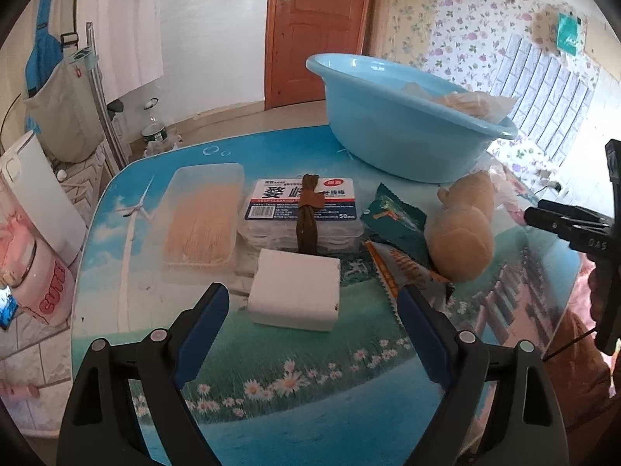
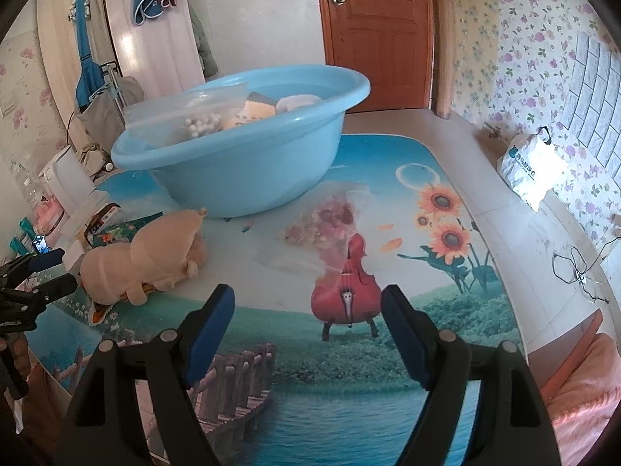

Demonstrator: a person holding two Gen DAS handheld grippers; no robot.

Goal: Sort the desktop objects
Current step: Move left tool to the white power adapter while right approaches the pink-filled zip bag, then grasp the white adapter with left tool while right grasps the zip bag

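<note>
Both tongs apart, nothing held. Left tongs sit just short of the white block. Past it lie the floss box with a brown strip on top and the toothpick box to the left.

Risk I see: the block is wide, so the pads may shove it into the boxes.

Right tongs hover over bare bench. The plush toy is off to their left, atop snack packets. The clear bag is ahead and the basin beyond; its high rim blocks low carries.
</note>
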